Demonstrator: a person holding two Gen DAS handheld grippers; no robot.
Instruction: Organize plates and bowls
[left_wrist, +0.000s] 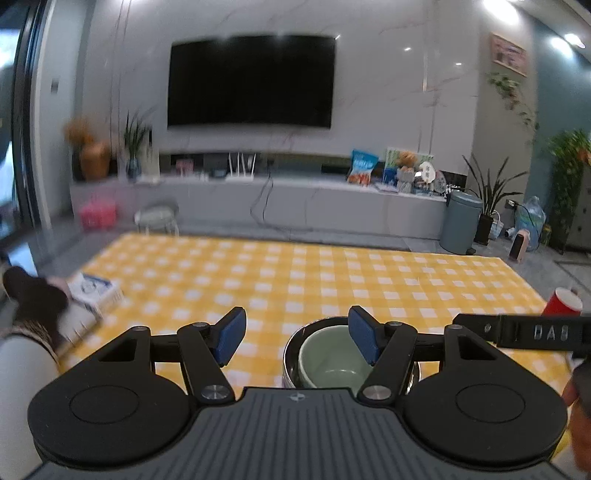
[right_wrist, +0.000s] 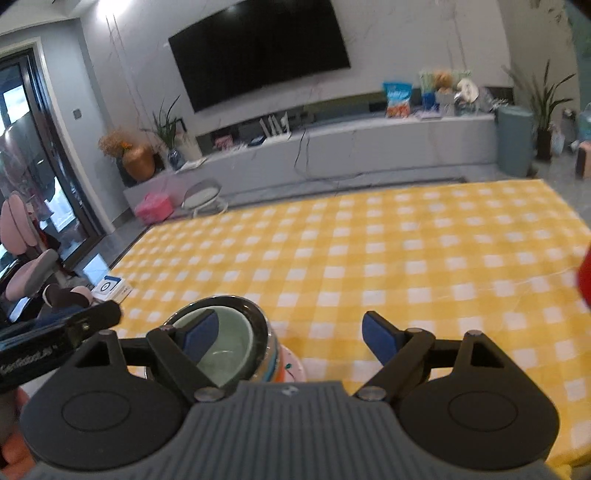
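left wrist view: "dab" on right gripper (left_wrist: 539, 332) arm.

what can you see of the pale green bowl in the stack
The pale green bowl looks like glazed ceramic, round, upright and empty. It sits nested inside a larger dark-rimmed bowl, which stands on the yellow checked tablecloth. Gripper fingers hide parts of its rim in both views; neither gripper holds it.

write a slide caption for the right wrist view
Open right gripper above a green bowl nested in a dark bowl on the yellow checked tablecloth.
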